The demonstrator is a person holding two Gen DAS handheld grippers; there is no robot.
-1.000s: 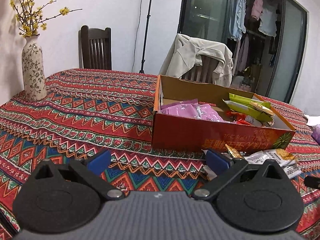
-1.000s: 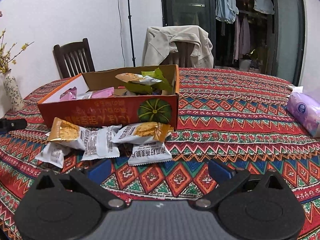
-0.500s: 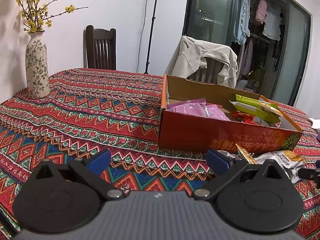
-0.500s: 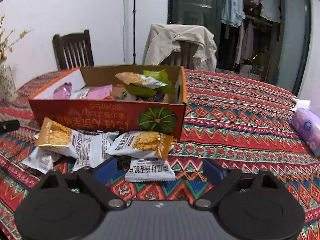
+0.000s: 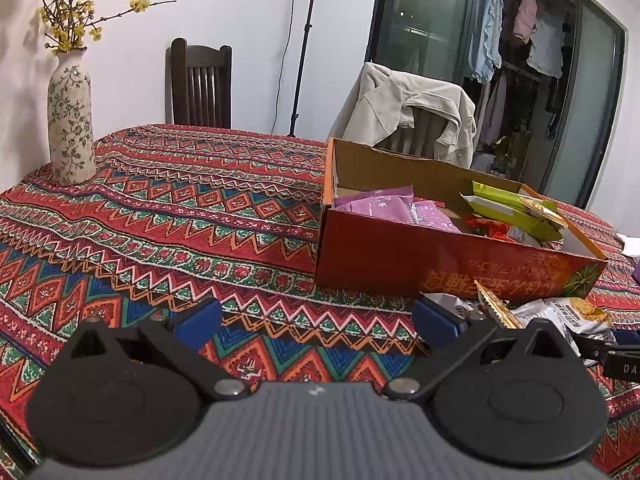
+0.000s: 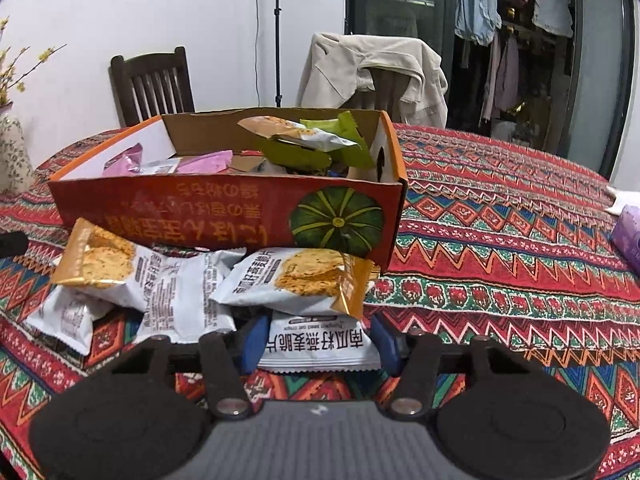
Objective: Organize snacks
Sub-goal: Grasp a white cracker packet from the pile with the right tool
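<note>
An orange cardboard box with a pumpkin print holds pink, green and gold snack packets. In front of it lie several white-and-gold cracker packets. My right gripper is low over the nearest white packet, which lies flat between its blue pads. Its jaws are closing on the packet's two sides, and the packet is not squeezed. My left gripper is open above the tablecloth, with nothing between its fingers. It hangs in front of the box's left end, beside the loose packets.
A patterned red cloth covers the table. A flowered vase stands at the far left. A dark chair and a chair draped with a beige jacket stand behind the table. A purple tissue pack lies at the right.
My right gripper has come forward and down onto the loose packets, and its jaws have narrowed from wide apart to the width of the white packet. The left gripper has hardly moved.
</note>
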